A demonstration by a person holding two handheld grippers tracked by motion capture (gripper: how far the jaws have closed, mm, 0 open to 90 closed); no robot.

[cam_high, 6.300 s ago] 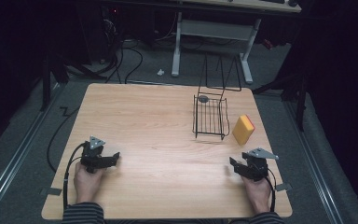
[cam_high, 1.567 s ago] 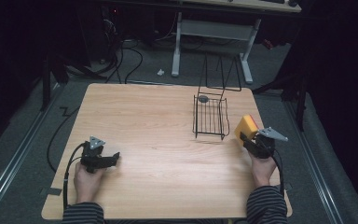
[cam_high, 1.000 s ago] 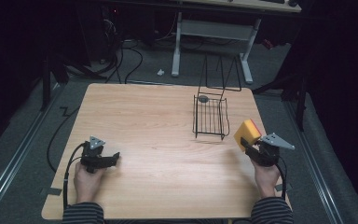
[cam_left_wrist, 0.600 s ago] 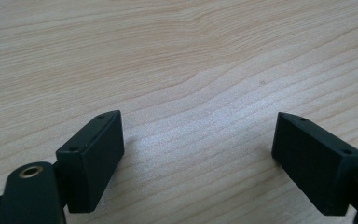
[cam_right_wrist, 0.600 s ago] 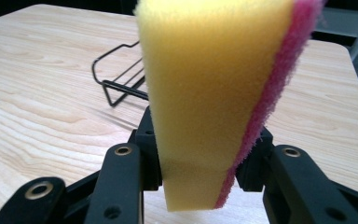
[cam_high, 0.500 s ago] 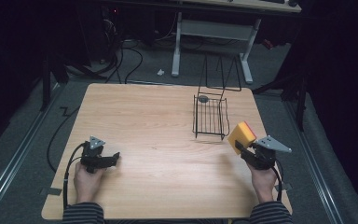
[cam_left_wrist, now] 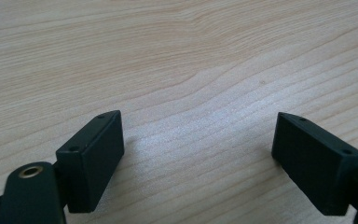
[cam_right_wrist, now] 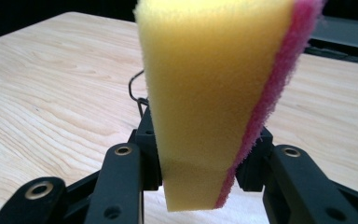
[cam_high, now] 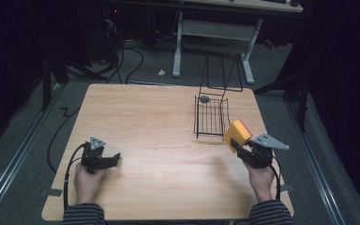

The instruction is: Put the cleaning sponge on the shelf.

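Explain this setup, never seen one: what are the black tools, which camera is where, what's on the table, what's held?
No robot here: a person holds a two-jaw claw in each hand. The high view looks down on the table from above the person's side. The other two pictures come from cameras riding on the claws, looking along their black jaws.

The left claw rests near the table's front left; in its own view the jaws stand wide apart over bare wood, holding nothing.

The right claw is shut on a sponge, lifted off the table. Its own view shows the sponge pinched between the jaws: yellow foam with a pink scrub layer on one side.

On the table stands a black wire rack, just left of the sponge.
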